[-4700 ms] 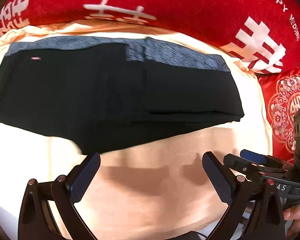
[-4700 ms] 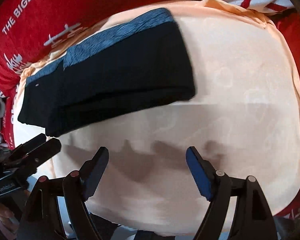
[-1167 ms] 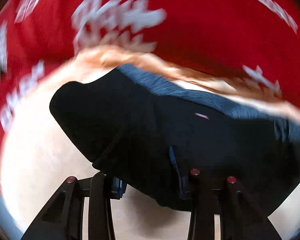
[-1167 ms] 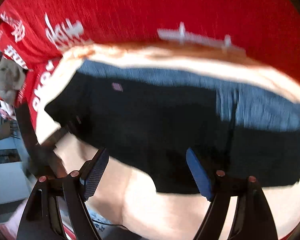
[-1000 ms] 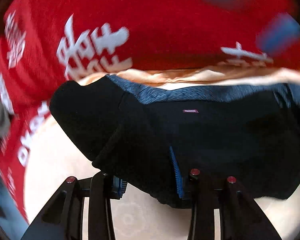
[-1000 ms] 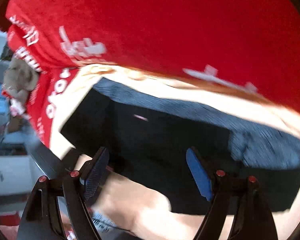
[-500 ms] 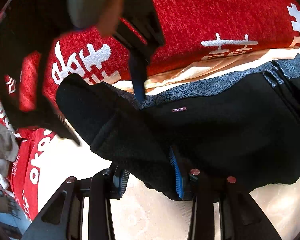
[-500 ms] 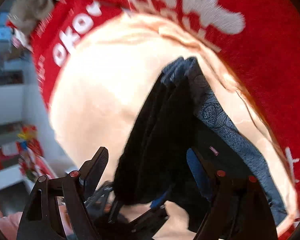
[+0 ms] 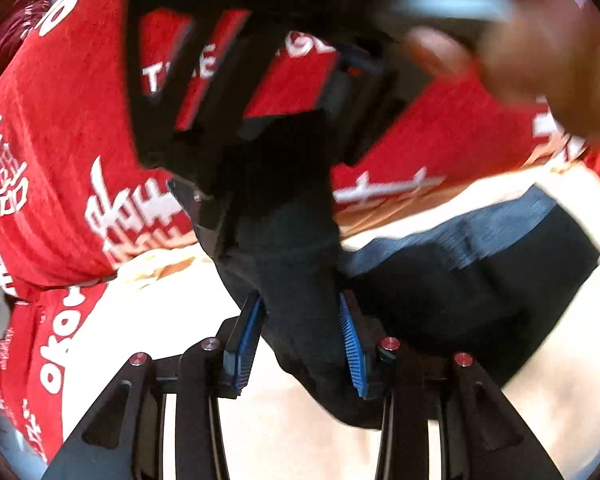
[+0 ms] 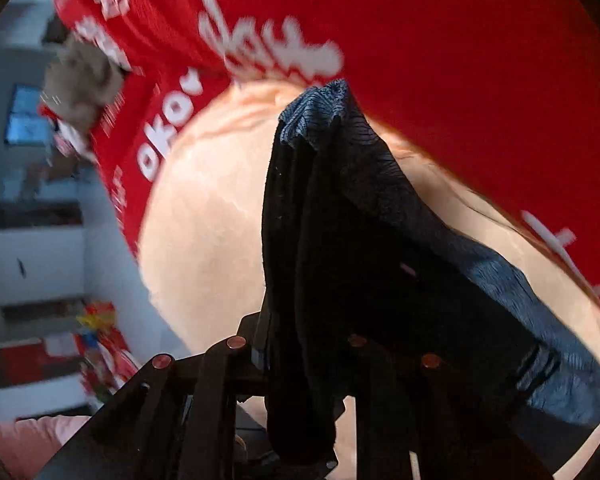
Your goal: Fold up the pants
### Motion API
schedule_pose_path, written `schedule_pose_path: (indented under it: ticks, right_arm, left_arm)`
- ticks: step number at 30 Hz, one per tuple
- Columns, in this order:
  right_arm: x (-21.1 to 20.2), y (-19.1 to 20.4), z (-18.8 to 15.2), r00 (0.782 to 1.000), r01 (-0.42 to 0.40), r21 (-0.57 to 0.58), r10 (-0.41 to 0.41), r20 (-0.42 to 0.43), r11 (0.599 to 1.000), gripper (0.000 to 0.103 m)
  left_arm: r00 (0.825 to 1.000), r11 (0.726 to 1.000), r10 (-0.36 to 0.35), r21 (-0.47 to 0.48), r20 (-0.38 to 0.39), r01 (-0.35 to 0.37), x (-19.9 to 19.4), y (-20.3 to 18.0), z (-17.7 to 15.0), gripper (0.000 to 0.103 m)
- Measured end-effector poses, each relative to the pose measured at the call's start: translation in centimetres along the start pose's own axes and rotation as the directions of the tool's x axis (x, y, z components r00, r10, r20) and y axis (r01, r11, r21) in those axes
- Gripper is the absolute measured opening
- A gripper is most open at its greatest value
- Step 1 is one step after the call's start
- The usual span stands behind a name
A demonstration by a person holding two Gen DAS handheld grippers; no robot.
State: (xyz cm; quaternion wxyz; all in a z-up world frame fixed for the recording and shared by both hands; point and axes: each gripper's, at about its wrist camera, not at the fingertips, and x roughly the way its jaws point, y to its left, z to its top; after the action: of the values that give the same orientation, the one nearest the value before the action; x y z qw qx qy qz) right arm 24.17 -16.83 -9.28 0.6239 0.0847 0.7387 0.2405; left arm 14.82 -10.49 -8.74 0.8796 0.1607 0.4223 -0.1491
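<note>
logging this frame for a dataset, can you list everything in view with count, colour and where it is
pants: one, black with a blue-grey waistband, partly lifted off the sheet, one end clamped in both grippers
sheet: one, pale peach, under the pants
blanket: one, red with white lettering, behind the sheet
left gripper: one, black with blue pads, shut on the pants
right gripper: one, black, jaws closing with the pants between them
hand: one, blurred, top right of the left wrist view
</note>
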Motion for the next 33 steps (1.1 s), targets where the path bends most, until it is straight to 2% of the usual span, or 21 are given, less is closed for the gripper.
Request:
schedule_pose_path:
  ticks: [6, 9, 13, 16, 19, 22, 26, 29, 31, 32, 33]
  right_arm:
    - [-8.2, -4.5, -4.8, 0.983, -0.082, 0.057, 0.071, 0.168, 0.995, 0.019]
    - [-11.8, -7.5, -8.1, 0.964, -0.121, 0.097, 0.094, 0.248, 0.988, 0.019]
    - [-15.8, -12.9, -13.3, 0.934, -0.175, 0.150, 0.116, 0.337, 0.973, 0.019]
    - [-17.3, -16.8, -16.6, 0.916, -0.213, 0.201, 0.124, 0.380, 0.956, 0.019]
    - [-17.6, -21.4, -20.1, 0.907, -0.237, 0.262, 0.117, 0.403, 0.935, 0.019]
    - [-16.5, -25.0, -22.2, 0.906, -0.259, 0.323, 0.113, 0.407, 0.910, 0.019]
    - [-13.8, -29.4, -24.3, 0.909, -0.277, 0.393, 0.106, 0.404, 0.877, 0.019]
    - [-12.3, -31.6, -25.2, 0.912, -0.290, 0.430, 0.110, 0.396, 0.855, 0.020]
    - [-11.3, -32.4, -25.8, 0.914, -0.298, 0.460, 0.112, 0.389, 0.837, 0.022]
    - [-11.1, -32.5, -26.0, 0.916, -0.294, 0.465, 0.109, 0.385, 0.835, 0.023]
    - [-10.8, -32.4, -26.1, 0.920, -0.280, 0.464, 0.097, 0.380, 0.840, 0.024]
  left_arm:
    - [0.992, 0.992, -0.122, -0.014, 0.032, 0.122, -2.8, -5.1, 3.6, 0.039]
    - [0.983, 0.983, -0.181, -0.006, 0.030, 0.181, -3.6, -8.2, 5.1, 0.039]
    - [0.973, 0.971, -0.228, 0.081, 0.028, 0.225, -3.9, -14.0, 6.1, 0.039]
    - [0.968, 0.957, -0.251, 0.152, 0.003, 0.248, -3.2, -18.5, 6.0, 0.039]
    - [0.964, 0.941, -0.263, 0.210, -0.040, 0.265, -1.4, -22.0, 5.1, 0.039]
    - [0.960, 0.927, -0.263, 0.252, -0.094, 0.278, 0.8, -24.7, 3.8, 0.039]
    - [0.952, 0.914, -0.256, 0.280, -0.168, 0.294, 3.4, -27.5, 2.5, 0.039]
    - [0.954, 0.909, -0.230, 0.307, -0.193, 0.281, 4.4, -28.3, 1.4, 0.040]
    - [0.950, 0.903, -0.232, 0.318, -0.207, 0.289, 4.8, -28.6, 1.1, 0.048]
    - [0.946, 0.900, -0.241, 0.314, -0.217, 0.302, 4.8, -28.6, 1.1, 0.056]
    - [0.941, 0.898, -0.251, 0.308, -0.225, 0.314, 4.8, -28.5, 1.1, 0.068]
